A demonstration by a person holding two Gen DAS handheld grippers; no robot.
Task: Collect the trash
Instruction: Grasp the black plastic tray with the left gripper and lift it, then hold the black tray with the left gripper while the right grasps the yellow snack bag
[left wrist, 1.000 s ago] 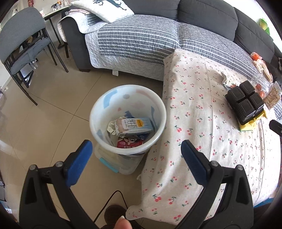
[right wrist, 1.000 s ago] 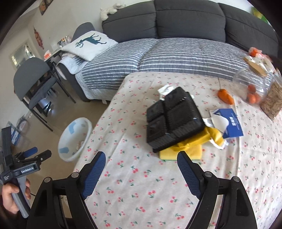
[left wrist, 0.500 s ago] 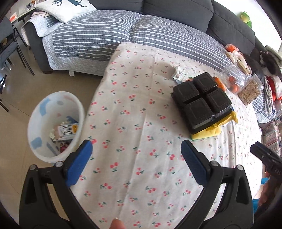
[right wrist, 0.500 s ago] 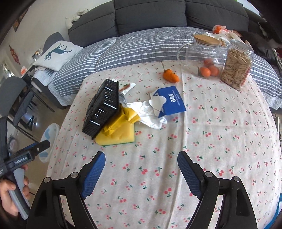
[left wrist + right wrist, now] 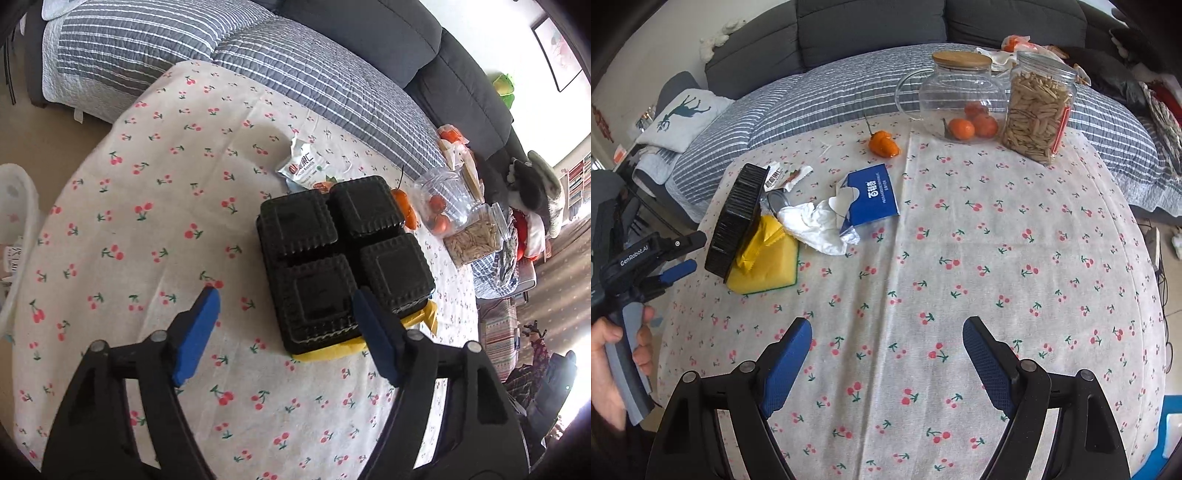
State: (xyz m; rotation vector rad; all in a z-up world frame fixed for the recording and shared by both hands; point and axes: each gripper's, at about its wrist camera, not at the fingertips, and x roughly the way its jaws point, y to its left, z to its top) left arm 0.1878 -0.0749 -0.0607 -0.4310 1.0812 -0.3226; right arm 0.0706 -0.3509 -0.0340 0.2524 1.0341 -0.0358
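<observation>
Your left gripper [image 5: 284, 314] has swung away from the bin [image 5: 14, 236], which a second ago sat in the middle of its view and now shows only as a white rim at the left edge. In its place, the black tray [image 5: 343, 258] fills the centre of the frame, tilted on a yellow pack [image 5: 332, 350] on the desk [image 5: 147, 229]. The left fingers [image 5: 195, 332] are closing, but nothing is between them yet: the tray lies just ahead, with the right-hand finger overlapping its near corner in the picture, and you cannot tell whether it touches.

Your right gripper [image 5: 886, 354] has also come closer over the desk. Its fingers [image 5: 988, 362] are spread wide and released, over bare cloth at the bottom of the frame. The rest of the trash sits upper left in that view: a crumpled tissue [image 5: 812, 225], a blue carton [image 5: 871, 195] and a torn wrapper [image 5: 786, 177] behind the tray.

So the drop at the bin looks done, and you are likely starting the next pick, probably the tray. With the fingers narrowing this early, you may need to reopen them to take its edge.
</observation>
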